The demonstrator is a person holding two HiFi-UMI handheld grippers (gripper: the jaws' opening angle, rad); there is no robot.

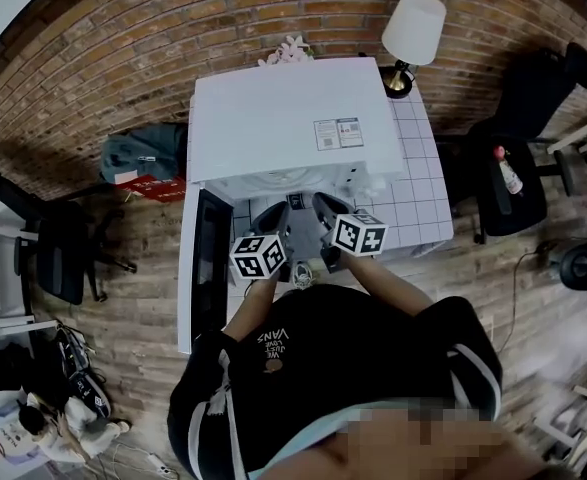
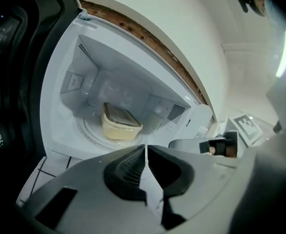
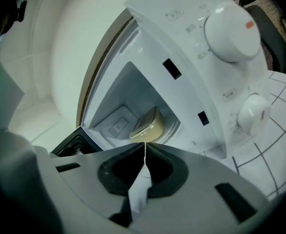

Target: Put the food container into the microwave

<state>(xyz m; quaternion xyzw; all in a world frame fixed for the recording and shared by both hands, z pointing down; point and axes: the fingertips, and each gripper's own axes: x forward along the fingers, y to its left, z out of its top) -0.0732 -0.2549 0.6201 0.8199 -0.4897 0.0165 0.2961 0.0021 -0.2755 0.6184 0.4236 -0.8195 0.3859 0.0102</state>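
Note:
The white microwave (image 1: pixel 293 118) stands on a tiled table with its dark door (image 1: pixel 209 268) swung open to the left. A cream food container (image 2: pixel 120 122) with a clear lid rests on the turntable inside the cavity, apart from both grippers; the same container (image 3: pixel 147 125) appears tilted in the right gripper view. My left gripper (image 2: pixel 146 147) is shut and empty, just outside the opening. My right gripper (image 3: pixel 144 146) is also shut with nothing in it, in front of the cavity. In the head view both grippers, left (image 1: pixel 273 230) and right (image 1: pixel 325 220), sit side by side at the microwave's mouth.
The control panel with two round knobs (image 3: pixel 230 30) is to the right of the cavity. A white-shaded lamp (image 1: pixel 411 30) stands at the table's back right. A tiled tabletop (image 1: pixel 423 193), black chairs (image 1: pixel 518 158) and a brick floor surround the spot.

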